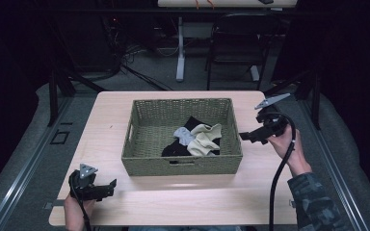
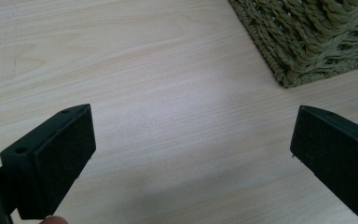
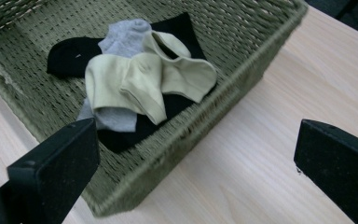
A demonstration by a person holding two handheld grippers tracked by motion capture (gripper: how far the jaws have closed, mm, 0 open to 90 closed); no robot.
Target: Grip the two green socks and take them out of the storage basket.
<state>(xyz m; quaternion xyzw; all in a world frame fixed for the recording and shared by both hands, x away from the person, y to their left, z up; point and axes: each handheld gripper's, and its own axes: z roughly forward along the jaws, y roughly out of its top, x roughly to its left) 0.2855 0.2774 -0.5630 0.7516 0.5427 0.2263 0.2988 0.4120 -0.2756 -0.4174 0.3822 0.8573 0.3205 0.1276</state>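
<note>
Your right hand-held gripper (image 1: 244, 136) is spread wide, empty, beside the basket (image 1: 183, 166); socks (image 3: 140, 84) lie inside, just ahead of it. Left hand-held gripper (image 1: 112, 185) also released, over bare surface (image 2: 168, 93). Reach step, probably: dip in, clamp a sock.

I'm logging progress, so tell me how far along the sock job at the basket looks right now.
Done: the cream socks, grey socks and black socks lie piled inside the green woven basket. In hand: nothing; the right gripper sits open beside the basket's right wall, the left gripper open over the pale wooden table. Left: probably sorting or lifting the socks, which neither gripper touches.
</note>
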